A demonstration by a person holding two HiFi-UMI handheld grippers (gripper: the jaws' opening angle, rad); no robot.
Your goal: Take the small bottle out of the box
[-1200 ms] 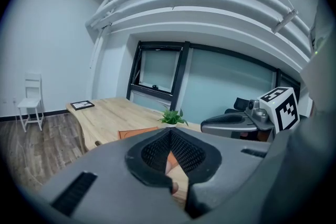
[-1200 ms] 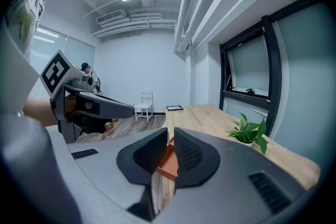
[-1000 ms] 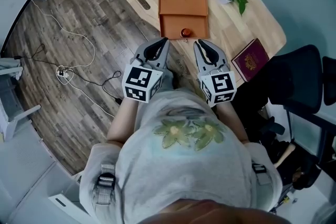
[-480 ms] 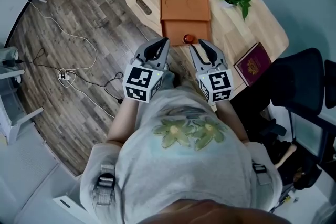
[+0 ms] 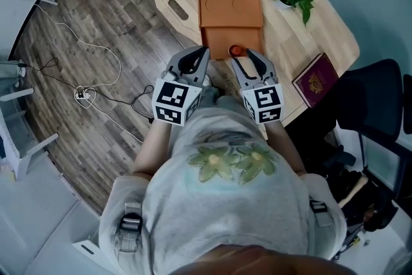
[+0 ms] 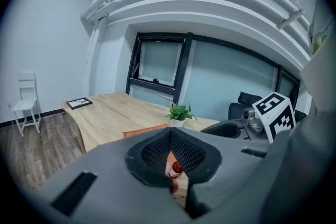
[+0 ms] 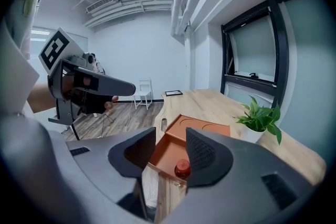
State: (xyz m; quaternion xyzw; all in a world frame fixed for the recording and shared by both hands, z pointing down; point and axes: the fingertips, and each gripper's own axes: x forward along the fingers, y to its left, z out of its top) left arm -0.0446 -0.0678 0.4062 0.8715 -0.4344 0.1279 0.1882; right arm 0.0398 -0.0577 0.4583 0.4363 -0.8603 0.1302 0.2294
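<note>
Fearing a topple: my right gripper [image 7: 170, 144], jaws just opening wide and empty, left gripper [image 6: 171, 136] pinched shut, could clip the box's [image 5: 230, 9] near wall and knock the bottle [image 7: 182, 167] just inside it.

The box [image 5: 230, 9] was a flat, orange-brown case lying open at the top centre of the head view. Its lid was folded back toward the upper edge and showed two round recesses, with the shallow tray below it. The small bottle [image 5: 235, 50] stood upright in the tray's lower right corner, close against the near wall, with a red cap.
</note>
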